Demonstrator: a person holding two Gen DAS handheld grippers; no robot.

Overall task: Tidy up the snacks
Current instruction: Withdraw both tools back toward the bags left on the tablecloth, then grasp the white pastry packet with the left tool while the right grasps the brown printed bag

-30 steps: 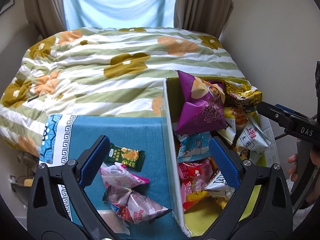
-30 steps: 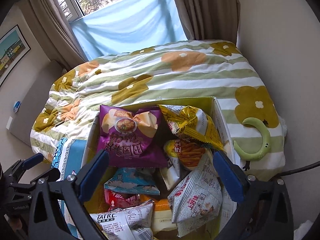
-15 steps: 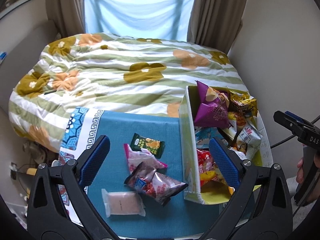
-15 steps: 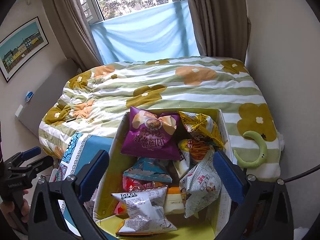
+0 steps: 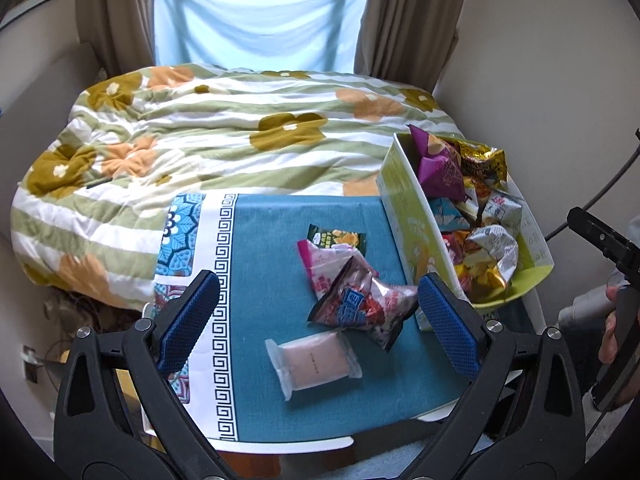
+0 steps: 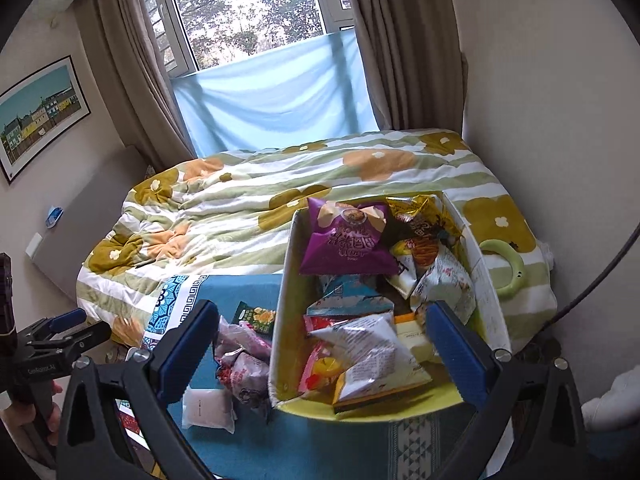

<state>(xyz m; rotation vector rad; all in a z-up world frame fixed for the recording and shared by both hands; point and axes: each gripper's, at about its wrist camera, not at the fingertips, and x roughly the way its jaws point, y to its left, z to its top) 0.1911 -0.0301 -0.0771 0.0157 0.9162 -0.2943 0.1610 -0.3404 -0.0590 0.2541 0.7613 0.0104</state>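
A yellow-green cardboard box (image 5: pixel 404 200) sits at the right edge of a teal tablecloth (image 5: pixel 272 240), its long axis running from the near table edge away toward the flowered quilt (image 5: pixel 224 136) on the bed behind. The box is open at the top and piled with snack bags: a purple bag (image 6: pixel 348 240) stands tilted against the far end, a gold foil bag (image 6: pixel 420 216) is just beside it to the right, a light blue packet (image 6: pixel 348 300) lies below the purple one, and a white crinkled bag (image 6: pixel 368 344) rests on top at the near end, with red and orange wrappers partly buried underneath, too jumbled to count exactly. Four snacks lie loose on the cloth just left of the box: a small dark green packet (image 5: pixel 336 236) farthest back, a pink-and-white bag (image 5: pixel 324 260) touching it, a silvery red-and-blue bag (image 5: pixel 364 304) overlapping the pink one and pointing its long axis toward the box wall, and a flat clear-wrapped pink cake (image 5: pixel 314 362) nearest, lying apart with its long side roughly across the table. The left gripper (image 5: pixel 316 320) hangs above the loose snacks with its blue-padded jaws spread wide, holding nothing. The right gripper (image 6: pixel 320 352) is above the near end of the box, likewise spread wide and empty.
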